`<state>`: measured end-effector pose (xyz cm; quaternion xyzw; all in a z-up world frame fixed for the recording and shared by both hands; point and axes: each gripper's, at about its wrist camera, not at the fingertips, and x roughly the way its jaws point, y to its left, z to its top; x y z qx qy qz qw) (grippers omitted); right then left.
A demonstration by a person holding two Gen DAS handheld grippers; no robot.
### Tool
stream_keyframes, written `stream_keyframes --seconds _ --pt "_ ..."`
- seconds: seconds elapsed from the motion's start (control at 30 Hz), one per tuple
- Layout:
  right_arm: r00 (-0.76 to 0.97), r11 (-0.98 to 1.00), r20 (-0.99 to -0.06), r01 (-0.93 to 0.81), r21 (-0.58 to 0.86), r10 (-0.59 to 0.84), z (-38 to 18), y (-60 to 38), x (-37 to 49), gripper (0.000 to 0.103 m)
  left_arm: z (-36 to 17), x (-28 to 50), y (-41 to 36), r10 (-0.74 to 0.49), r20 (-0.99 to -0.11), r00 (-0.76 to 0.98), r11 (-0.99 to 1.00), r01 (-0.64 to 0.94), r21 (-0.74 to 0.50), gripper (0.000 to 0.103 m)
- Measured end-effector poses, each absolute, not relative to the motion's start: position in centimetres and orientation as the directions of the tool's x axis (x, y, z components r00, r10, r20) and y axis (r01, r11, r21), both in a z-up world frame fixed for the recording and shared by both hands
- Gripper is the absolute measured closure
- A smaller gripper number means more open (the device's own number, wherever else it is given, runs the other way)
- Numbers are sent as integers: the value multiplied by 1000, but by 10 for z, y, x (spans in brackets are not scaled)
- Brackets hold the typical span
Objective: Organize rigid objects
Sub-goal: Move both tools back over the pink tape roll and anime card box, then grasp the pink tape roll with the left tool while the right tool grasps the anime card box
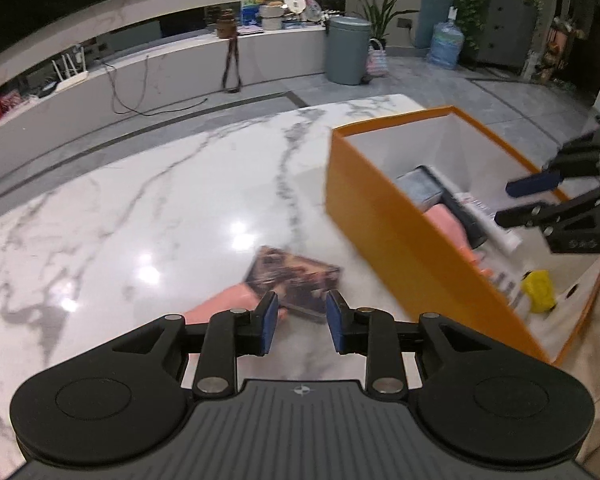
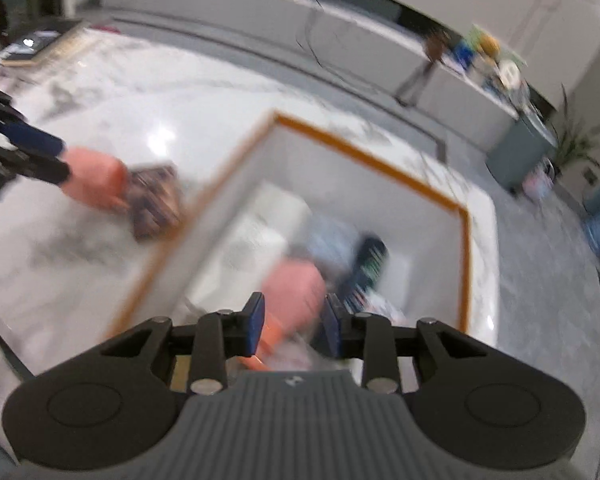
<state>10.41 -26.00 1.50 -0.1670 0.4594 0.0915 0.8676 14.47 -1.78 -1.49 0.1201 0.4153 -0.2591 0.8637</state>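
Observation:
A dark patterned flat box [image 1: 296, 272] lies on the white marble table [image 1: 140, 200], with a pink object [image 1: 228, 302] beside it on its left. My left gripper [image 1: 302, 314] hovers just above and in front of both, open, with no pad pressing on either. To the right stands an orange box [image 1: 400, 232] with white inner walls. It holds another pink object [image 2: 296, 292], a dark striped item [image 2: 366, 268], a yellow piece [image 1: 540, 286] and other packs. My right gripper [image 2: 294, 316] hangs open over the orange box, above that pink object. The right wrist view is blurred.
The orange box stands near the table's right corner. On the floor beyond it are a grey bin [image 1: 347, 50], a water jug [image 1: 446, 44] and plants. A low white bench [image 1: 180, 64] with cables and clutter runs behind the table.

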Motion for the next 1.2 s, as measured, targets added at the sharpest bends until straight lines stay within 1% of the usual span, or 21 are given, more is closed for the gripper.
stream_keyframes --seconds 0.1,0.17,0.2,0.23,0.27,0.3,0.33,0.4,0.47,0.53,0.6,0.67,0.73,0.77,0.83,0.9,1.07,1.2 --pt "585 914 -807 -367 -174 81 23 -237 109 70 -17 146 -6 -322 -786 528 839 544 22 69" --pt "589 902 -799 -401 -163 117 25 -220 113 69 -19 146 -2 -304 -784 541 841 539 46 66" --pt "587 893 -797 -422 -155 140 25 -210 116 69 -21 147 1 -296 -784 546 841 538 57 60" --pt "583 884 -798 -442 -151 155 24 -202 119 67 -23 148 3 -296 -784 546 837 543 62 51" --pt "574 873 -801 -464 -150 167 21 -194 122 66 -25 149 5 -300 -784 544 830 554 67 47" --pt "563 859 -807 -488 -152 177 17 -184 124 66 -27 150 5 -298 -785 543 821 565 78 40" --pt "548 844 -816 -514 -155 184 12 -174 127 64 -28 151 5 -294 -787 543 814 574 91 35" --pt "509 813 -842 -558 -164 180 -1 -158 135 61 -32 153 5 -285 -789 544 799 590 118 34" --pt "471 795 -867 -583 -168 162 -14 -146 144 55 -36 156 4 -284 -791 542 783 607 135 32" --pt "432 784 -892 -597 -168 138 -28 -136 154 52 -41 160 4 -289 -791 539 767 625 145 24" --pt "394 782 -912 -602 -161 115 -40 -130 167 46 -47 165 3 -294 -792 536 750 643 157 21" --pt "366 784 -926 -600 -160 91 -50 -129 180 42 -52 172 1 -299 -797 524 727 666 166 21" --pt "341 778 -937 -608 -158 76 -57 -127 186 41 -58 178 -2 -309 -801 513 704 689 170 20" --pt "330 776 -941 -611 -156 71 -60 -125 191 37 -60 181 -3 -312 -803 507 696 698 170 19" --pt "312 771 -948 -617 -155 59 -66 -122 197 34 -67 185 -5 -318 -810 492 678 716 168 18" --pt "300 764 -953 -624 -166 38 -73 -119 202 34 -74 189 -7 -314 -816 484 667 725 173 18" --pt "253 778 -967 -613 -137 29 -86 -118 216 34 -90 197 -10 -309 -830 464 652 739 170 18" --pt "244 776 -970 -611 -157 -4 -89 -115 219 34 -99 199 -12 -300 -823 483 645 738 198 14"
